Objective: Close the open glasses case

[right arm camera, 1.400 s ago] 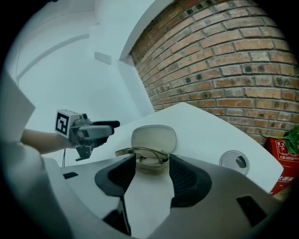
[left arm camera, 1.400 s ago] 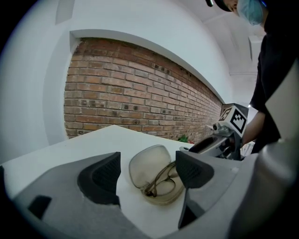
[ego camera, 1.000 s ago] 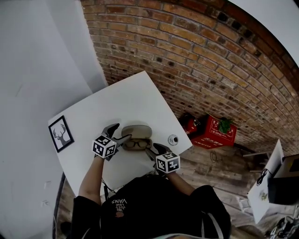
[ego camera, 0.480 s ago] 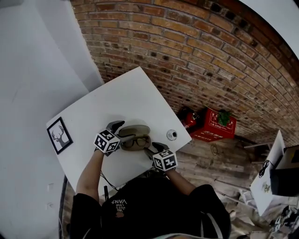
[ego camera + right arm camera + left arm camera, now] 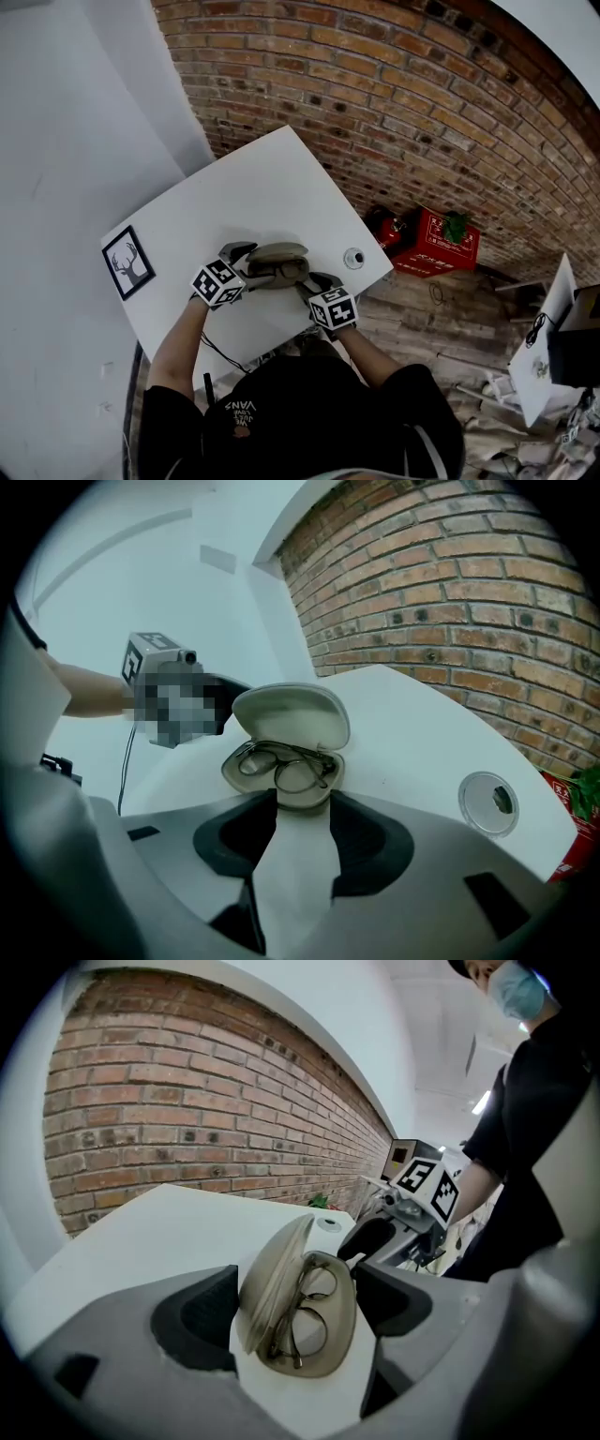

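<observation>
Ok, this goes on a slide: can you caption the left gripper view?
Left gripper, open, flanks the half-open glasses case, glasses inside, on a white table beside a brick wall.

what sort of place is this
Likely an indoor studio or workshop space, though that is hard to pin down: a bare brick wall, a small white table near it, and a red crate on a worn plank floor.
</observation>
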Motion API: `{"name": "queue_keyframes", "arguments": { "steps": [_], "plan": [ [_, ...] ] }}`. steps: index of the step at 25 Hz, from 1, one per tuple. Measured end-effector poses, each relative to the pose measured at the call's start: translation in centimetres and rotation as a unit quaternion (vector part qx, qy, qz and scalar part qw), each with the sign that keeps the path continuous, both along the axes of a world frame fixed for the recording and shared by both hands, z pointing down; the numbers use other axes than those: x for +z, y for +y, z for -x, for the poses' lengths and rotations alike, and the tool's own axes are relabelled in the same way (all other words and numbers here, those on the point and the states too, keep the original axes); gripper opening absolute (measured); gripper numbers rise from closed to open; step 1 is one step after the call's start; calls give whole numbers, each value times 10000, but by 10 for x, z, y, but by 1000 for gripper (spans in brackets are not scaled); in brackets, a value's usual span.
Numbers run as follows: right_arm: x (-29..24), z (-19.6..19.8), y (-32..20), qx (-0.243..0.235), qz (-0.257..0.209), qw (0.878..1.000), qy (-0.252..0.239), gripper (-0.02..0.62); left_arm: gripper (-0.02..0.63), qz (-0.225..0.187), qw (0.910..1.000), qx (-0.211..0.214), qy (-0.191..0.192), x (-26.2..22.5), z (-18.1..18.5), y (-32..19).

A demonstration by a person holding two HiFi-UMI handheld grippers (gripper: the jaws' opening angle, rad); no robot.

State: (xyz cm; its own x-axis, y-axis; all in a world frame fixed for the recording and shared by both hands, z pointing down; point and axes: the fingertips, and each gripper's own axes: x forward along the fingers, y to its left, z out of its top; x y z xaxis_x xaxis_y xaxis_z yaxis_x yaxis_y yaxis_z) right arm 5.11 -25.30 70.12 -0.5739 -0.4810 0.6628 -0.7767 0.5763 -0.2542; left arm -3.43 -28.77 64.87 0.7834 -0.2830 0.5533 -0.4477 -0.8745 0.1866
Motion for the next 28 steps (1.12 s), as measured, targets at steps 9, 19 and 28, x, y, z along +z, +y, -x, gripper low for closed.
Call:
{"name": "queue_keyframes", "arguments": {
  "steps": [9,19,28],
  "plan": [
    [-1,1,2,319,-96,9994,42,170,390,-438,9969,544,-355,-1,0,38],
    [-7,-1,18,651,-140,9977,-126,173,390,-514,9943,724,-597,12,-1,62],
    [-23,-9,24,1037,-235,9934,-439,173,391,-496,9940,693,-683,19,-3,70]
  ]
}}
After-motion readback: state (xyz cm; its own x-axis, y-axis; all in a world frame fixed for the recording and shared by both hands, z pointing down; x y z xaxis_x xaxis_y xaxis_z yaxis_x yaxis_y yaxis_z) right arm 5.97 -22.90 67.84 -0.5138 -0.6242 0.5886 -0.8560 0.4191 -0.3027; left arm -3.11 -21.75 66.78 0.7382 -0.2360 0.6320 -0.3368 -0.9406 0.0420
